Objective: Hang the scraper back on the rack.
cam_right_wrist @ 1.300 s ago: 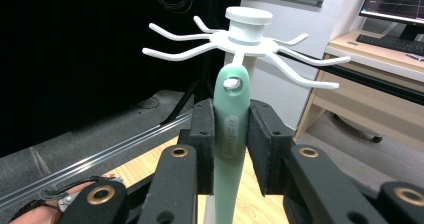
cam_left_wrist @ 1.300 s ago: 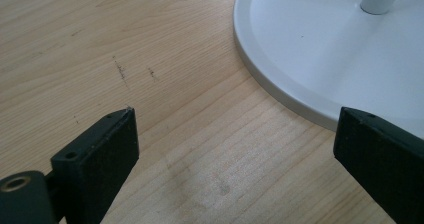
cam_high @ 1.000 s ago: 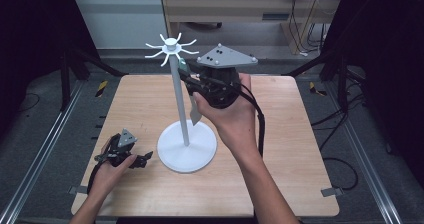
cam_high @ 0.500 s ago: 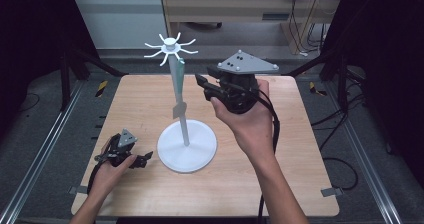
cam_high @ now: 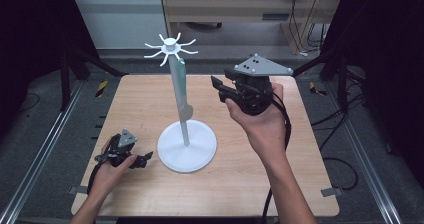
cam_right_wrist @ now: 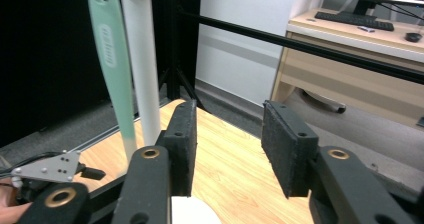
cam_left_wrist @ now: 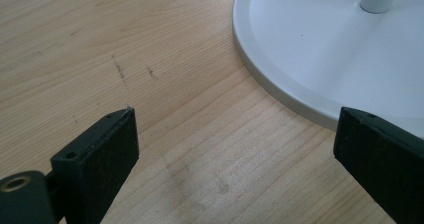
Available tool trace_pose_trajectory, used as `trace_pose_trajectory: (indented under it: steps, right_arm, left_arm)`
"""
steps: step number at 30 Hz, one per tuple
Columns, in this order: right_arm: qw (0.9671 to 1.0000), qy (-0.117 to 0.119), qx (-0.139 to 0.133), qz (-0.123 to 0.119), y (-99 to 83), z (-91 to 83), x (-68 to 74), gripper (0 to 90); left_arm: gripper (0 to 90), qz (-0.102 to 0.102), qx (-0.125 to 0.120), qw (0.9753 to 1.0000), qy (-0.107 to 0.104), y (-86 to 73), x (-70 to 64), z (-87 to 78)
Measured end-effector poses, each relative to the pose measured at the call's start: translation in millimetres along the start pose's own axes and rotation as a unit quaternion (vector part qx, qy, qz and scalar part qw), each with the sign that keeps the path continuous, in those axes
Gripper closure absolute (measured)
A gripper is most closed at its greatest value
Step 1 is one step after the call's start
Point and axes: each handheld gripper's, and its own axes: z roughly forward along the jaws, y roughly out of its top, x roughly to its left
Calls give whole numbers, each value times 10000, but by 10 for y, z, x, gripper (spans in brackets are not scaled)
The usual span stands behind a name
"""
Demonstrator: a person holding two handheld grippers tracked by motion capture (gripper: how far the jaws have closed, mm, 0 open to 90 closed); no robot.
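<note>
At the lower left of the high view, the left gripper [cam_high: 145, 157] lies low on the wooden table [cam_high: 240, 184], held in the person's left hand [cam_high: 111, 170], with its tips just beside the round white base [cam_high: 187, 146] of the stand. Its own view shows the jaws spread wide with bare wood between them and the base's rim [cam_left_wrist: 280, 91] curving past the right jaw. Toward the middle of the frame the stand's white pole [cam_high: 179, 101] rises to a crown of curved hooks [cam_high: 171, 48]. A mint-green utensil [cam_high: 182, 86] hangs from one hook, close along the pole; in the right gripper view its handle [cam_right_wrist: 114, 64] sits at upper left. Right of centre, the right gripper [cam_high: 218, 84] is raised above the table, apart from the utensil, its padded jaws parted and empty.
</note>
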Motion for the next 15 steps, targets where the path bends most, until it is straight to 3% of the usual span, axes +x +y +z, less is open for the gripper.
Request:
trace_pose_trajectory:
  steps: [9, 12, 15]
  right_arm:
    - [9998, -151, 94, 94, -97, -6, -105, 444]
    - [9996, -177, 140, 166, -149, -3, -144, 366]
    - [9990, -356, 158, 209, -210, 1, -171, 283]
  left_arm:
    - [40, 8, 0, 10000, -2, -1, -2, 2]
    - [39, 17, 5, 10000, -4, 0, -4, 0]
    - [39, 19, 6, 10000, -1, -1, -4, 0]
